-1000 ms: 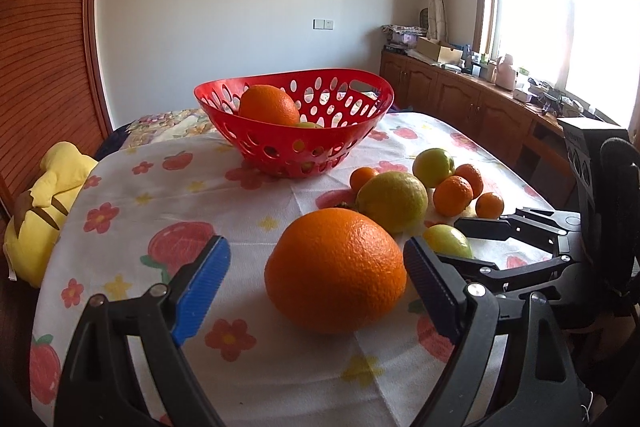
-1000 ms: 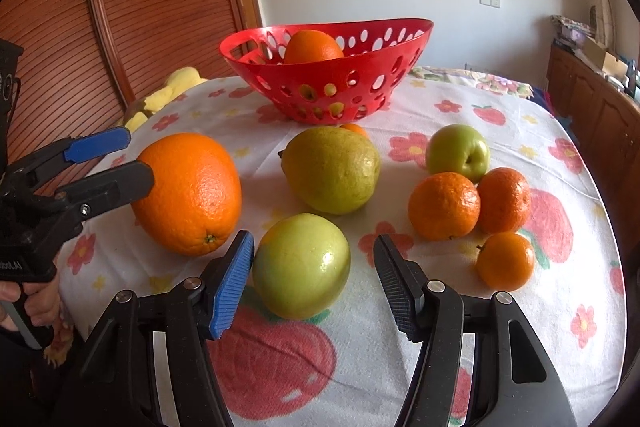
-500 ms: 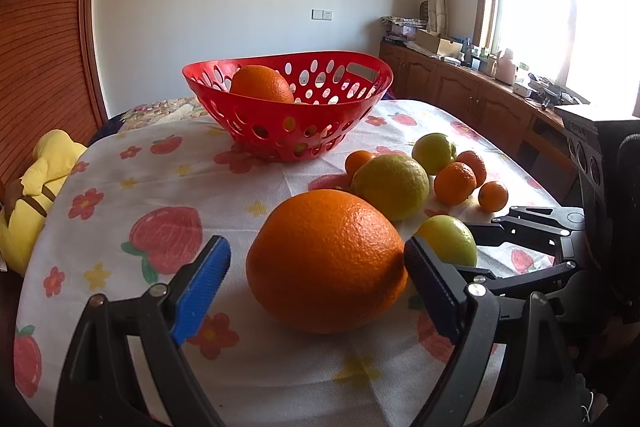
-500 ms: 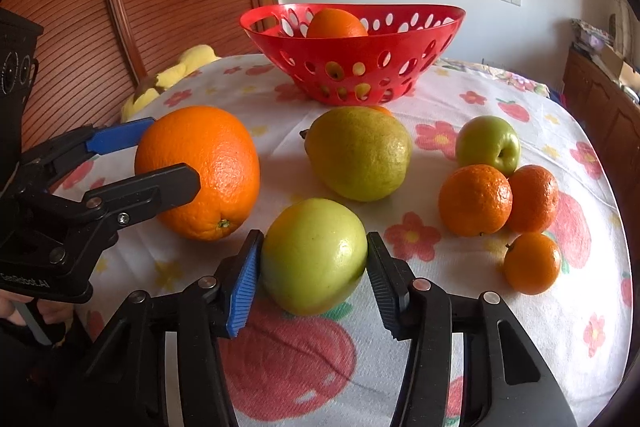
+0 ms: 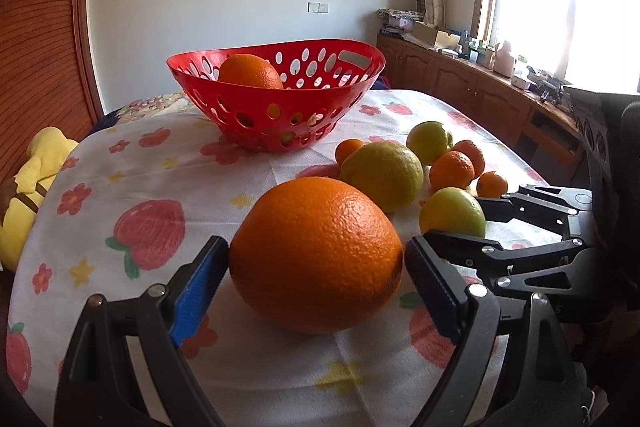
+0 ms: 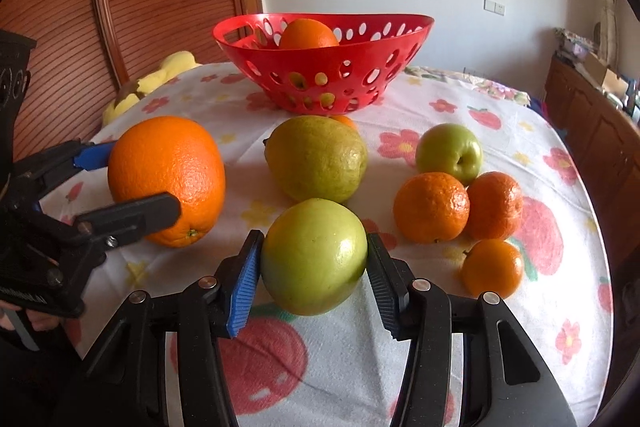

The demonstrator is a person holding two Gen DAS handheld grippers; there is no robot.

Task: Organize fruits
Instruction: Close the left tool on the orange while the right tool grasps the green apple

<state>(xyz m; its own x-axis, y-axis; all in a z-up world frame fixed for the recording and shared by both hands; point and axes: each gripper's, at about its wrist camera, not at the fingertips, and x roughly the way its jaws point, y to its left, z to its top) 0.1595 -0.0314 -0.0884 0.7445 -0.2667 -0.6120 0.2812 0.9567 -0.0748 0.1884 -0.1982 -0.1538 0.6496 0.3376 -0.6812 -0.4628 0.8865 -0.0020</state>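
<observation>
My left gripper point(image 5: 316, 267) is shut on a large orange point(image 5: 316, 253), both pads touching its sides; it also shows in the right wrist view point(image 6: 166, 179). My right gripper point(image 6: 314, 267) is shut on a green apple point(image 6: 314, 257), also seen in the left wrist view point(image 5: 452, 211). Both fruits sit low over the flowered tablecloth point(image 6: 460, 327). A red perforated basket point(image 5: 280, 99) stands at the far side of the table with another orange point(image 5: 250, 73) inside it; in the right wrist view the basket point(image 6: 324, 67) is straight ahead.
Loose fruit lies between the grippers and the basket: a big yellow-green citrus point(image 6: 316, 159), a second green apple point(image 6: 450, 153), three small tangerines point(image 6: 432, 207). A yellow plush toy point(image 5: 28, 187) lies off the table's left edge. Wooden cabinets point(image 5: 480, 95) line the right wall.
Both grippers moved forward around their fruit and closed: the left on the large orange, the right on the green apple.
</observation>
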